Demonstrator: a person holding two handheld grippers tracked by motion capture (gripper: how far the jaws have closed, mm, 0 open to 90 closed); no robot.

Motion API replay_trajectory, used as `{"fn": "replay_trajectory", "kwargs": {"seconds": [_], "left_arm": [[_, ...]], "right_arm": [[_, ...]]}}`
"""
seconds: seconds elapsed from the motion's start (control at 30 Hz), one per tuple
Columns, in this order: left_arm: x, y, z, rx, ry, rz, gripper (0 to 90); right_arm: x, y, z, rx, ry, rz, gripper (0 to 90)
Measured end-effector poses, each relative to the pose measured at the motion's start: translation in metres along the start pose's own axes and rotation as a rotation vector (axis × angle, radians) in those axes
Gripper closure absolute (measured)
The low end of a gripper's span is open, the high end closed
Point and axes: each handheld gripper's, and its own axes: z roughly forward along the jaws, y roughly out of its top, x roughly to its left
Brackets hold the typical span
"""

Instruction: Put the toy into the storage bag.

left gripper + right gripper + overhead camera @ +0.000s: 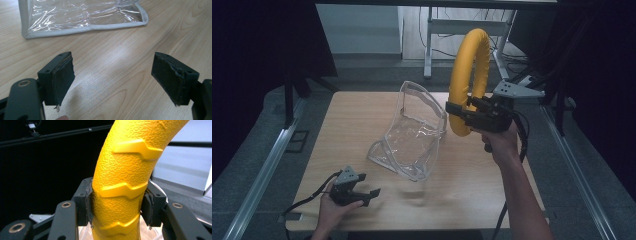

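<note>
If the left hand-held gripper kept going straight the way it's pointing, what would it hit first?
Probably the clear bag. The left hand-held gripper is open over bare table, and the bag's piped edge lies ahead, though slightly left of centre.

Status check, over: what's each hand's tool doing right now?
Right gripper shut on yellow ring, held up beside clear bag. Left gripper open, low over table. Nothing in the way.
</note>
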Motion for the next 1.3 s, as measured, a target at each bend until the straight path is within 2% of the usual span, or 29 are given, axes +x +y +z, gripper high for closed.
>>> {"fn": "replay_trajectory", "kwargs": {"seconds": [0.13,0.53,0.7,1.1,1.3], "left_arm": [[0.0,0.0,-0.001,0.001,0.002,0.004,18.1],[0.001,0.0,-0.001,0.001,0.002,0.004,18.1],[0.0,0.0,-0.001,0.001,0.002,0.005,18.1],[0.001,0.0,-0.002,0.004,0.003,0.008,18.1],[0.001,0.0,-0.001,0.007,0.004,0.01,18.1]], "right_arm": [[0.011,0.011,0.009,-0.004,0.025,-0.02,50.1],[0.031,0.02,0.038,-0.026,0.108,-0.04,50.0],[0.046,0.021,0.052,-0.032,0.172,-0.056,50.0],[0.058,0.013,0.077,-0.015,0.257,-0.034,49.9],[0.059,0.007,0.083,-0.006,0.278,-0.025,49.9]]}}
